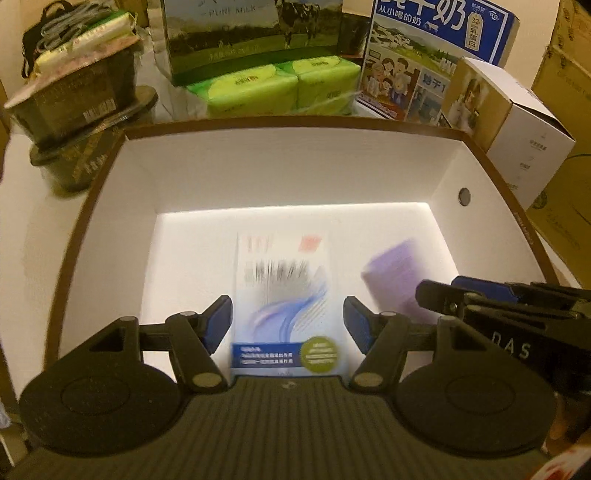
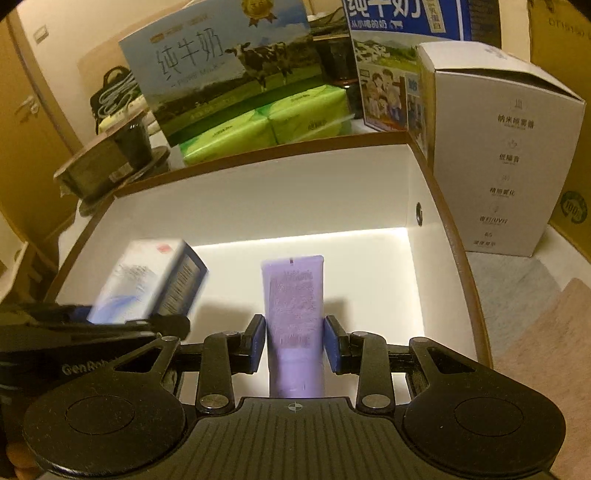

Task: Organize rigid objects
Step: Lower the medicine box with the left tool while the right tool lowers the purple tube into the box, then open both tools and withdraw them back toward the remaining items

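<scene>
My left gripper (image 1: 287, 321) holds a white and blue carton (image 1: 282, 295) between its pads, over the inside of a white box with a brown rim (image 1: 295, 123). The carton looks blurred. My right gripper (image 2: 294, 341) is shut on a purple tube (image 2: 293, 302), also above the box floor. In the left wrist view the tube (image 1: 395, 273) and the right gripper (image 1: 436, 295) show at the right. In the right wrist view the carton (image 2: 147, 280) and the left gripper show at the left, and the box rim (image 2: 280, 146) runs behind.
Behind the box stand two green tissue packs (image 1: 273, 88), a milk carton with a cow picture (image 1: 251, 33), and a blue milk carton (image 1: 436, 55). A white product box (image 2: 495, 147) stands at the right. Dark stacked bowls (image 1: 77, 110) sit at the left.
</scene>
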A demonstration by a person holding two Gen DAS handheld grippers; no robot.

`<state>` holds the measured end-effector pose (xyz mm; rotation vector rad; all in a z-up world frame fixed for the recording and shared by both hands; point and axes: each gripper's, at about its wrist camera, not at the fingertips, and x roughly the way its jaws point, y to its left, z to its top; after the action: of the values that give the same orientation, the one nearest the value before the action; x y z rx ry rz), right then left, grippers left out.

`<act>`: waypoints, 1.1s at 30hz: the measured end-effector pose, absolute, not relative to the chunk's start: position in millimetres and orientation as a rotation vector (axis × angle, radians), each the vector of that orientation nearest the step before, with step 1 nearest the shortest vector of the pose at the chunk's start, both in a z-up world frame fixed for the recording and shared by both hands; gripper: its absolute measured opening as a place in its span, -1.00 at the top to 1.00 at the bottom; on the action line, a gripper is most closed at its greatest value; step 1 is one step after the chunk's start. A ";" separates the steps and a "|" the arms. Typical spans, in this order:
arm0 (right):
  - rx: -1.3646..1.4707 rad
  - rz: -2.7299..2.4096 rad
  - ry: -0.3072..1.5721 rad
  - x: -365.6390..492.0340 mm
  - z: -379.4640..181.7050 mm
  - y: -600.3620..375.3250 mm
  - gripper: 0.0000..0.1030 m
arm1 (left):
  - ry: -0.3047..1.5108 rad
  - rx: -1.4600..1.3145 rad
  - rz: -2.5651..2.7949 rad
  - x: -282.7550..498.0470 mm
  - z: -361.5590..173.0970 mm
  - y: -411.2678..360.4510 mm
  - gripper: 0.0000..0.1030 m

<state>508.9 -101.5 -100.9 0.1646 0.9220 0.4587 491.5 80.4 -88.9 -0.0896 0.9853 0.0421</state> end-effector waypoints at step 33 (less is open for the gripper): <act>0.198 0.592 0.730 381.5 -15.8 -159.4 -0.12 | 0.823 -0.100 0.011 350.5 3.8 83.7 -0.25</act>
<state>381.5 -159.4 -15.8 0.1977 0.7298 0.5925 350.5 83.7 3.8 -0.1004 0.8231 0.0110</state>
